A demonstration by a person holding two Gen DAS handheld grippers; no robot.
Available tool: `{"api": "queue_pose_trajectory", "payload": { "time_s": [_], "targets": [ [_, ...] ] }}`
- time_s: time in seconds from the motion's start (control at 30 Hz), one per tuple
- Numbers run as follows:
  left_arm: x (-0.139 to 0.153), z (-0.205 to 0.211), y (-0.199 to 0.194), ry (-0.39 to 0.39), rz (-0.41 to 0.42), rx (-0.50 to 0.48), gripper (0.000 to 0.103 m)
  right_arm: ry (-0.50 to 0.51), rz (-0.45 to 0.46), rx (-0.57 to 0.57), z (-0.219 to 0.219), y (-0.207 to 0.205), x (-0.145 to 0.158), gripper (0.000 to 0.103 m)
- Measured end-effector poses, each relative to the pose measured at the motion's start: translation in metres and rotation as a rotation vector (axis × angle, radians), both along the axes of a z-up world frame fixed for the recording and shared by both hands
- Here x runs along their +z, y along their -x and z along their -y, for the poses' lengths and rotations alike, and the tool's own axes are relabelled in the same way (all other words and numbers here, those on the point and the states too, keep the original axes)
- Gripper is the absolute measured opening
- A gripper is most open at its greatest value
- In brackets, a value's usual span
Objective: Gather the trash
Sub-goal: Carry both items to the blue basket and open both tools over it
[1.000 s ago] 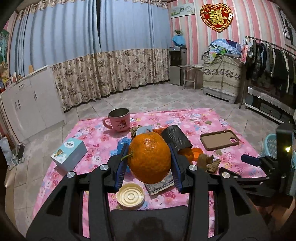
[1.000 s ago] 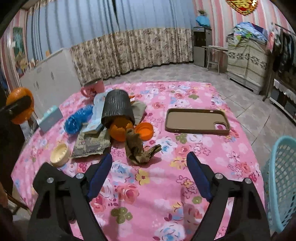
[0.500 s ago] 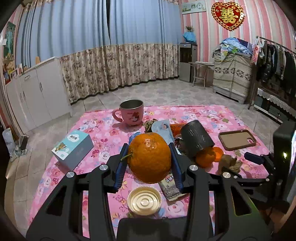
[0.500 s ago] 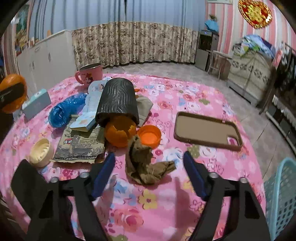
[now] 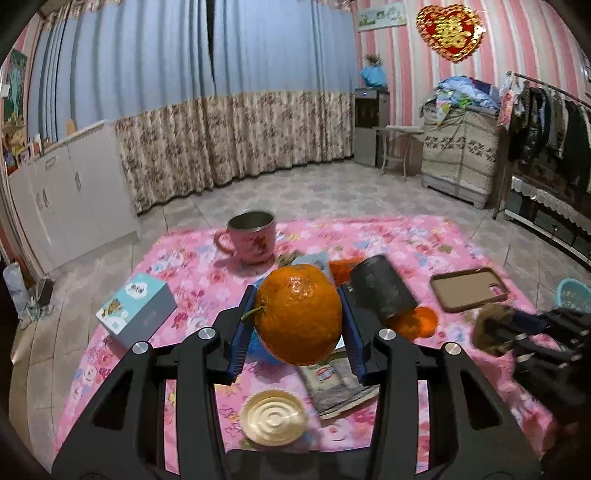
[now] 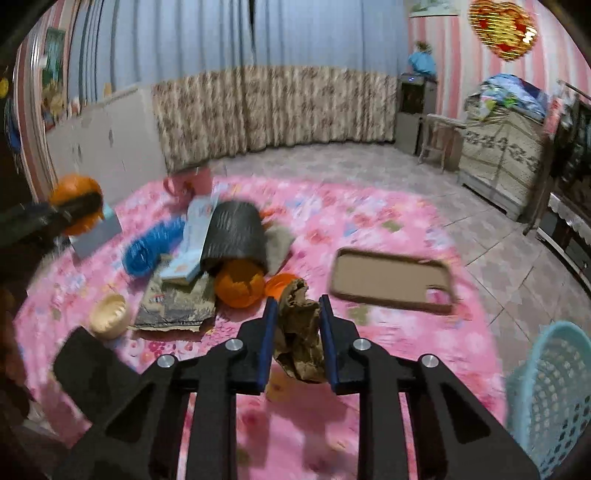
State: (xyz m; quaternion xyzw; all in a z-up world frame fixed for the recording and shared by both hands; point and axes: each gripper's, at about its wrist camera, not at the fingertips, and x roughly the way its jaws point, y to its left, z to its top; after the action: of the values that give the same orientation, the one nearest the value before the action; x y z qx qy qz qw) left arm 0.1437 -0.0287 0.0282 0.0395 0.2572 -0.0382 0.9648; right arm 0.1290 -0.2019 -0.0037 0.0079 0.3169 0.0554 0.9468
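Both grippers are now loaded over the pink floral desk. The right gripper, which half a second ago hovered spread wide above a crumpled brown scrap, has clamped onto it and raised it off the cloth; motion blur suggests it is on the move. The left gripper remains clenched on a whole orange, held above the desk as before.

With the scrap secured, the likely next stop is the light-blue basket just off the desk's right edge, judging by the task.

Other litter lies clustered mid-desk: a dark ribbed cup on its side, orange peel at its mouth, a flattened wrapper, a blue crinkled bag and a cream lid.

Print on the small blue box and the wrapper's red-and-white label is too small to read; the red heart ornament bears a gold double-happiness character.
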Motion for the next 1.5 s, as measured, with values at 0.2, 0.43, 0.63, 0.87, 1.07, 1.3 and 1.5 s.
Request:
{"api": "queue_pose_trajectory", "payload": {
  "time_s": [0.2,0.43,0.63,0.87,1.07,1.3,1.5],
  "targets": [
    [0.020,0.054,0.022,0.045,0.043,-0.111,0.043,-0.035,0.091,-0.122,0.069,0.061,0.036,0.023],
    [0.023,0.143,0.045,0.081,0.038,-0.290,0.043,-0.013,0.129,-0.330,0.147,0.122,0.047,0.023],
    [0.008,0.220,0.066,0.076,0.004,-0.432,0.044,-0.013,0.096,-0.497,0.204,0.154,0.031,0.023],
    [-0.009,0.286,0.080,0.073,-0.047,-0.551,0.044,-0.005,0.083,-0.579,0.234,0.168,0.020,0.023],
    [-0.027,0.331,0.067,0.050,-0.100,-0.631,0.044,-0.052,0.065,-0.630,0.258,0.167,0.008,0.023],
    [-0.039,0.363,0.048,0.020,-0.143,-0.687,0.054,-0.068,0.047,-0.648,0.268,0.162,-0.001,0.023],
    [-0.030,0.356,0.042,0.020,-0.104,-0.634,0.088,-0.067,0.030,-0.655,0.271,0.158,-0.008,0.023]
  ]
}}
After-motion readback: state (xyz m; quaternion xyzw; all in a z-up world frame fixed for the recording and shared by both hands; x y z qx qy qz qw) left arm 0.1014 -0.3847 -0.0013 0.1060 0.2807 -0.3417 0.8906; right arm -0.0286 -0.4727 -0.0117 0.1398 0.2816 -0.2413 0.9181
